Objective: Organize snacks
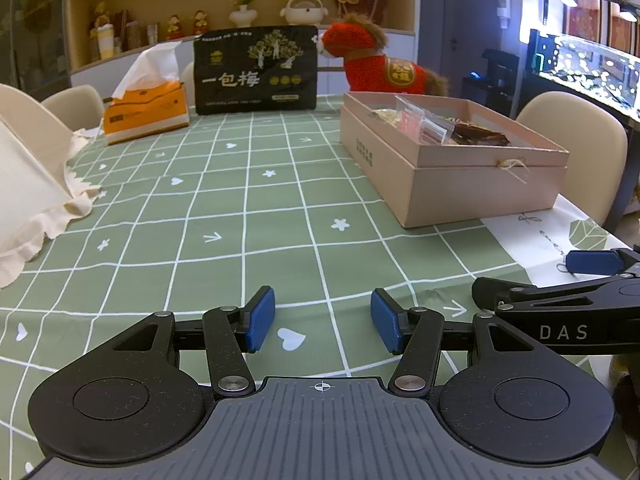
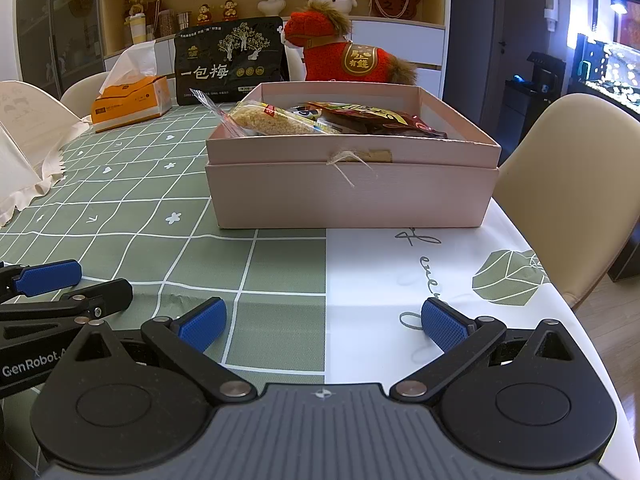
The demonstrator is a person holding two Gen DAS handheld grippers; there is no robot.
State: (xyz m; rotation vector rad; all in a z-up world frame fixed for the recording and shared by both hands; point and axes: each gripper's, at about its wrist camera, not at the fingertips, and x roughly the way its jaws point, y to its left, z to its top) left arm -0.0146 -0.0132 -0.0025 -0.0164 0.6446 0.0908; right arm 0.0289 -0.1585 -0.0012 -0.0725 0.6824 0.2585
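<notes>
A pink open box [image 2: 352, 196] stands on the table; it also shows in the left wrist view [image 1: 472, 184]. Inside lie a rice-cracker packet [image 2: 280, 122], a dark red snack bag [image 2: 384, 118] and clear packets [image 1: 424, 124]. A large black snack bag [image 1: 256, 70] stands upright at the table's far side, also in the right wrist view [image 2: 230, 60]. My left gripper [image 1: 323, 320] is open and empty, low over the green cloth. My right gripper [image 2: 324, 326] is open and empty, in front of the box. Each gripper shows at the other view's edge.
An orange tissue box [image 1: 146, 114] stands far left. A red plush horse [image 2: 344, 50] stands behind the pink box. A cream cloth cover [image 1: 32, 168] lies at the left. Beige chairs [image 2: 568, 184] ring the table. The table edge [image 2: 560, 300] curves at the right.
</notes>
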